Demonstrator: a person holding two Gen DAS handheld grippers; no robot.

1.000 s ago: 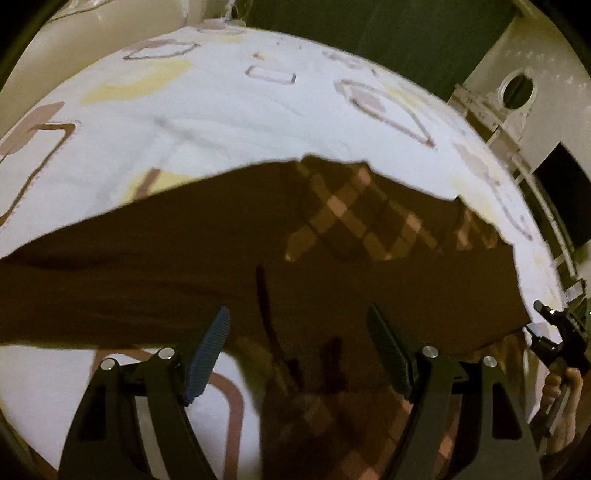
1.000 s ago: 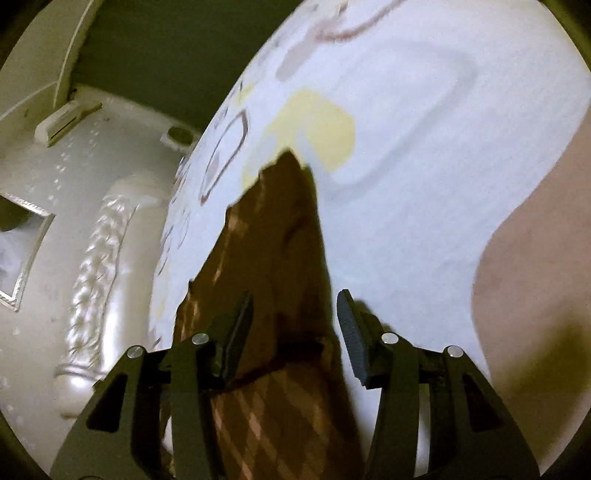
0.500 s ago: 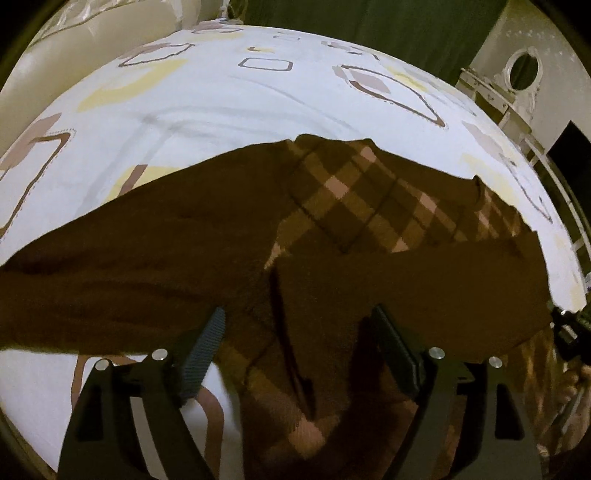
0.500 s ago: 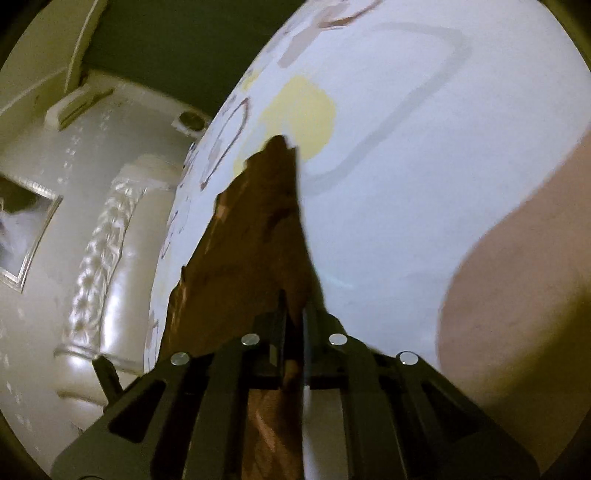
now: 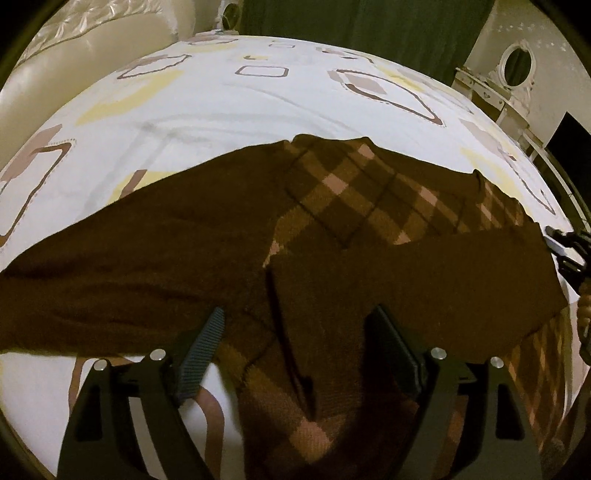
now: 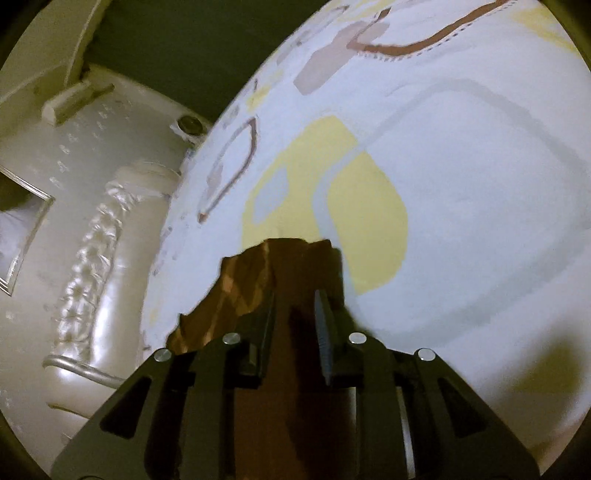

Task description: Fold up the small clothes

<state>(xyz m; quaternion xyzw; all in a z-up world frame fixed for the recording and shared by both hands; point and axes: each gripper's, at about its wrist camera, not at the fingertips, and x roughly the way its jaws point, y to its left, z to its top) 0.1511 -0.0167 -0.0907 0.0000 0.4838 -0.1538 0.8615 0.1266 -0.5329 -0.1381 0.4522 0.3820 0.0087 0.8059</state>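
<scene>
A dark brown knit garment with a tan argyle front (image 5: 369, 206) lies spread on the bed sheet (image 5: 229, 103). One sleeve (image 5: 424, 280) is folded across its body. My left gripper (image 5: 295, 354) is open just above the garment's near edge, with cloth between its fingers but not pinched. My right gripper (image 6: 293, 325) has its jaws slightly parted, with a bunched fold of the same garment (image 6: 280, 273) lying between its fingers. The right gripper also shows at the far right edge of the left wrist view (image 5: 570, 251).
The sheet is white with yellow and brown shapes (image 6: 461, 184). A cream tufted headboard (image 6: 92, 258) borders the bed on one side. A white dresser with an oval mirror (image 5: 515, 62) and dark curtains (image 5: 354, 26) stand beyond the bed.
My right gripper closed on the garment's edge, carried it across the sheet, and has now parted slightly. The sleeve now lies folded over the body. My left gripper stayed open and rose a little.
</scene>
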